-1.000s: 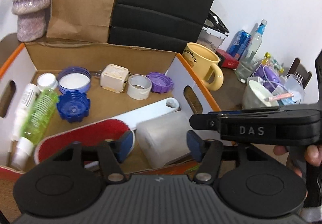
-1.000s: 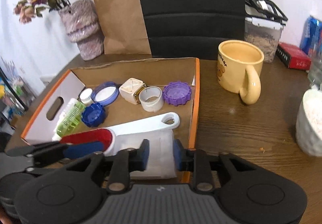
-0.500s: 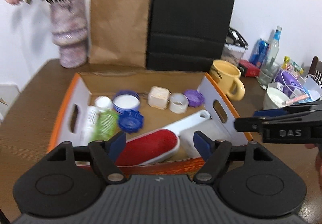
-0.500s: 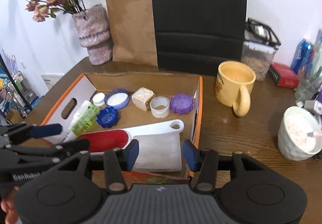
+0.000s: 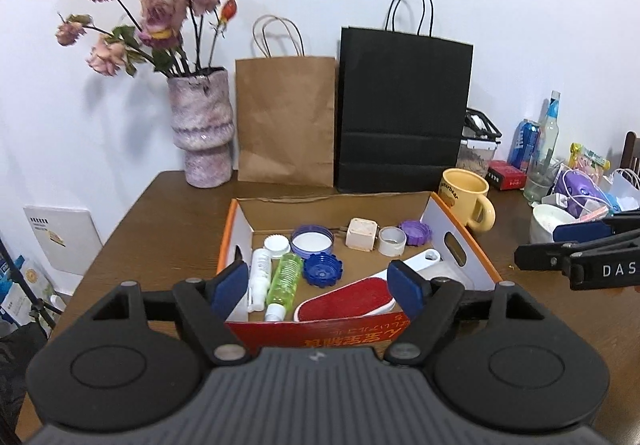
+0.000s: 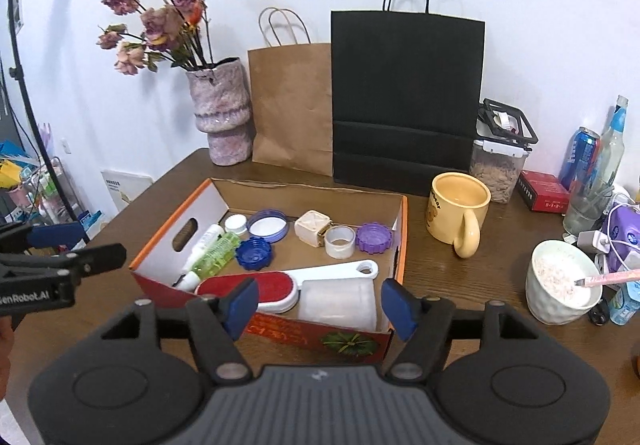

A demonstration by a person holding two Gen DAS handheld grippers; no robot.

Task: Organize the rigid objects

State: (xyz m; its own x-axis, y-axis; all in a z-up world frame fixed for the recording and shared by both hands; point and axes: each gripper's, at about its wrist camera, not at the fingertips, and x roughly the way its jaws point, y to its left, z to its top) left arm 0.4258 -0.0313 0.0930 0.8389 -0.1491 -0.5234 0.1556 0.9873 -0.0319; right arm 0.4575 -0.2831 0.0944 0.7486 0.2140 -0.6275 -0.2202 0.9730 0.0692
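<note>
Both the left tongs [image 5: 316, 287] and the right tongs [image 6: 320, 303] are hanging wide open, holding nothing, above the near edge of the box [image 6: 256, 319] on the desk [image 6: 460, 285]. Only the right view is showing the clear tub [image 6: 340, 303] well; the left tongs are hiding it, beside the red brush [image 5: 346, 301].

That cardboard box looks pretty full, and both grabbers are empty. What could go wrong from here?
1. The box is crowded: the lint brush lies against the clear tub, so another item may jam or tip out.
2. The yellow mug stands just beside the box and could get bumped.
3. The right gripper and left gripper hover close together and might collide.
</note>
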